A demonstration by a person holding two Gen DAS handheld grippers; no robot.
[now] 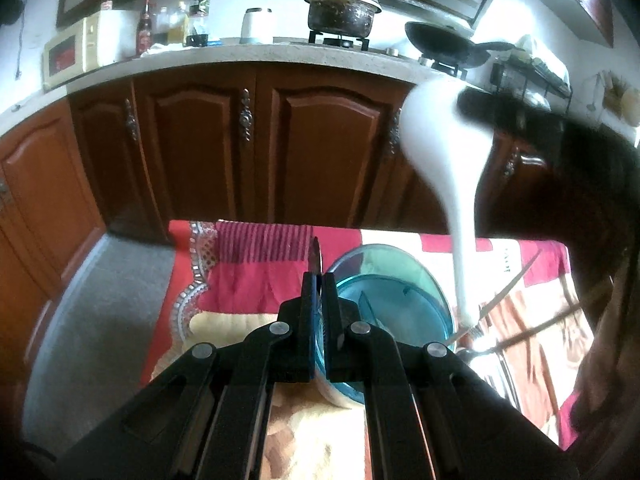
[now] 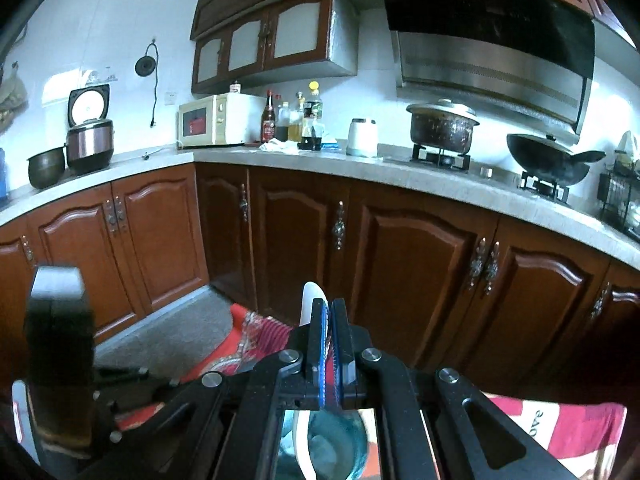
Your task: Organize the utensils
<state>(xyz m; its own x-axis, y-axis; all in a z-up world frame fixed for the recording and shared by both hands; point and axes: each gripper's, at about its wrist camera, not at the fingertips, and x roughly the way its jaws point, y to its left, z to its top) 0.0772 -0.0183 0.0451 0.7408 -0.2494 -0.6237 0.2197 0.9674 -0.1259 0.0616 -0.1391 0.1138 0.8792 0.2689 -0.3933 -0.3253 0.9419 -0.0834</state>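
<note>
My left gripper (image 1: 319,280) is shut on the near rim of a blue glass bowl (image 1: 394,300) that sits on the patterned tablecloth (image 1: 248,280). A thin dark edge sticks up between its fingers. A large white rice spoon (image 1: 444,140) hangs upright over the bowl's right side, its handle tip near the rim. My right gripper (image 2: 329,320) is shut on that white spoon (image 2: 310,300) and holds it above the bowl (image 2: 340,448). The right gripper shows dark and blurred at the spoon's head in the left wrist view (image 1: 504,110).
Metal utensils and chopsticks (image 1: 508,312) lie on the cloth right of the bowl. Behind the table are brown cabinets (image 1: 256,140) and a counter with a microwave (image 2: 212,120), bottles, a pot (image 2: 442,124) and a wok (image 2: 552,160). Grey floor (image 1: 104,300) lies to the left.
</note>
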